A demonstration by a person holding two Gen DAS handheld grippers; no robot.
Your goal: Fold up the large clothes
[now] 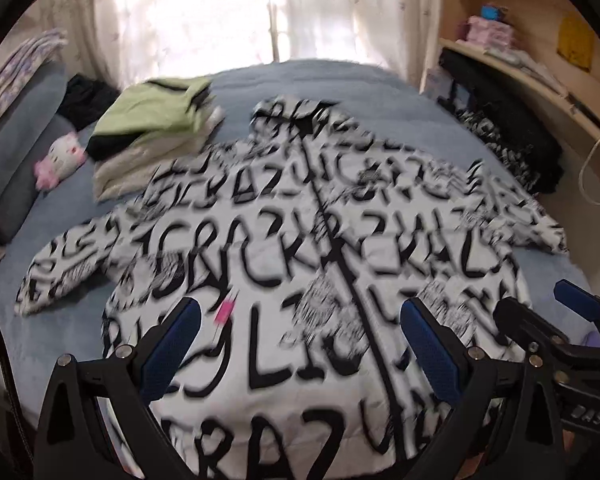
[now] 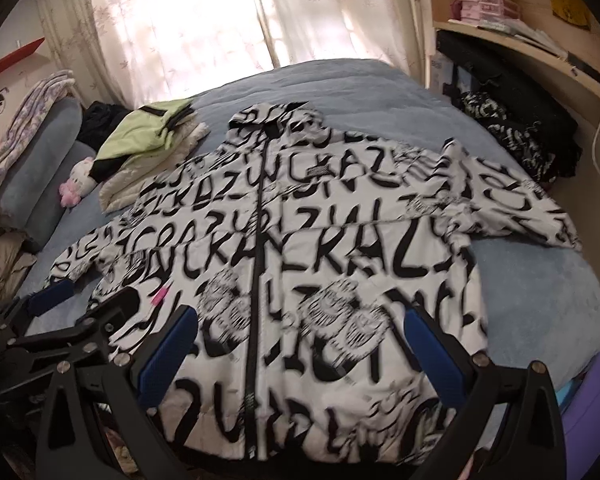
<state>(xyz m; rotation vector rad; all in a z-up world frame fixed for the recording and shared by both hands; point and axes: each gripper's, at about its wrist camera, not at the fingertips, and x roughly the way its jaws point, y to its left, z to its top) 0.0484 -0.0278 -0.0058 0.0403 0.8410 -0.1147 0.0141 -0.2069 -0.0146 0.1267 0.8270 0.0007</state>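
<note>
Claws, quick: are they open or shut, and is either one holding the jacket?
Left claw: open, holding nothing, above the jacket.
Right claw: open, holding nothing.

The jacket (image 2: 300, 240) is printed all over with "CRAZY".

Daylight poured through the sheer curtains (image 1: 204, 12), glare washed out the window, both views were motion-blurred, print on the jacket (image 2: 300, 240) smeared, fisheye edges curved, corners fell black.
</note>
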